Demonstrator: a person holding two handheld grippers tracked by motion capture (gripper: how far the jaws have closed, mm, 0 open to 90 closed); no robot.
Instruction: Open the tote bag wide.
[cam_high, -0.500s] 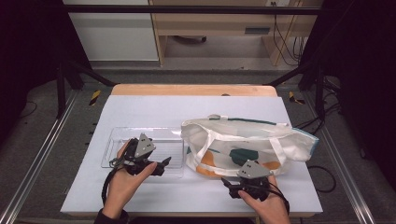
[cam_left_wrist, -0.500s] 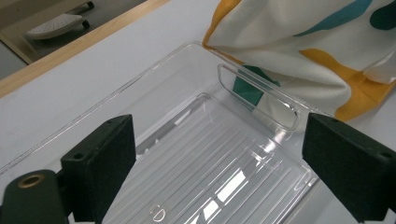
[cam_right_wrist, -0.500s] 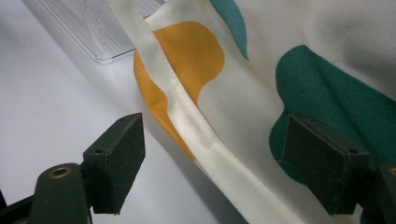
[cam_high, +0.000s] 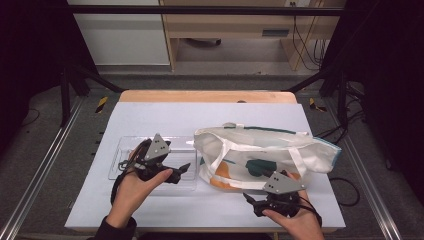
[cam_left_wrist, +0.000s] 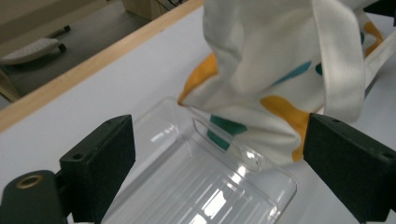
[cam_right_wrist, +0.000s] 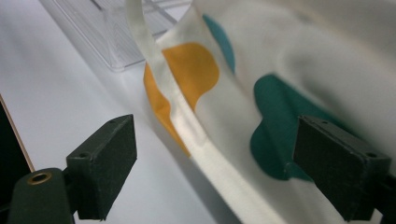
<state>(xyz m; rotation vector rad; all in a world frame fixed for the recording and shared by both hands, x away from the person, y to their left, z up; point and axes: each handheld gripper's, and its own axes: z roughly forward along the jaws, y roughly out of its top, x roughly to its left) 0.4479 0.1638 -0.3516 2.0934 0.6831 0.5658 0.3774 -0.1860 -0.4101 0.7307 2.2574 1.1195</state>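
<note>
Cotton tote bag (cam_high: 265, 155) slumps on the table's right half, beside a clear plastic tray (cam_high: 125, 150). Both the left gripper (cam_high: 184, 169) and right gripper (cam_high: 251, 202) stand wide, empty. Soft, light cloth (likely floppy) suggests pinching a strap (cam_right_wrist: 154, 56).

From my screen the table (cam_high: 200, 120) wears a pale blue-grey top with a wooden edge (cam_high: 205, 96) along its far side. Behind it, at upper centre, I see a light wooden desk (cam_high: 230, 25) with cables (cam_high: 302, 45) hanging at its right. A white cabinet (cam_high: 117, 35) fills the upper left. The floor (cam_high: 45, 150) is grey carpet, with metal rails (cam_high: 42, 170) down both sides and black frame struts (cam_high: 320, 75) slanting inward. The corners fall dark.
</note>
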